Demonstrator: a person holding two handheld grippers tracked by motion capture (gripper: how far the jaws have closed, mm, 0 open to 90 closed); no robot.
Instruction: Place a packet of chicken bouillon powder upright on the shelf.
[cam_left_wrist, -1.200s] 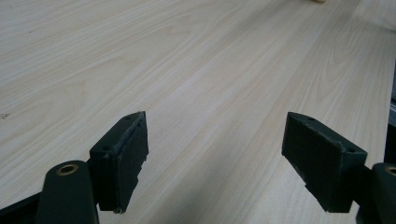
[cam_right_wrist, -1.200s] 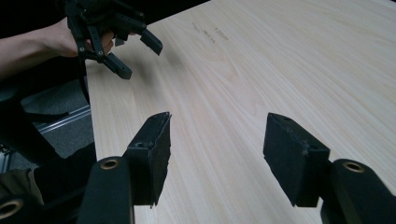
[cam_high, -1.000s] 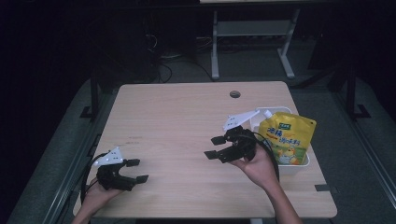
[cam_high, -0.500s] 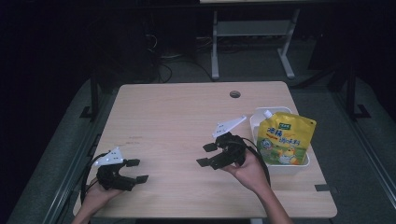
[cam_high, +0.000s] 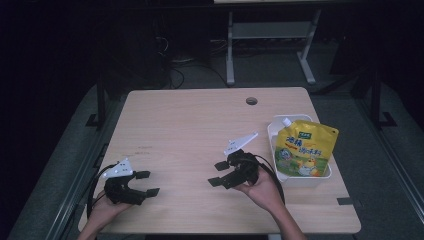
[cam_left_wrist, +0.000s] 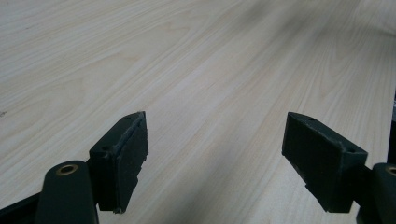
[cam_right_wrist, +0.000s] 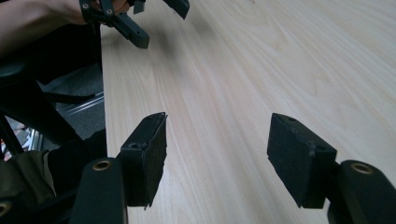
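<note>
grippers, left and right, gape empty above table.

Pale wood-grain bench; black grippers, left and right; beside the right gripper, a yellow pouch with green print in a white tray.

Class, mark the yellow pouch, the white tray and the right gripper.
yellow pouch (cam_high: 304, 150), high view, printed front panel.
white tray (cam_high: 273, 127), high view, far left rim.
right gripper (cam_high: 220, 173), high view, midway between its fingertips.
</note>
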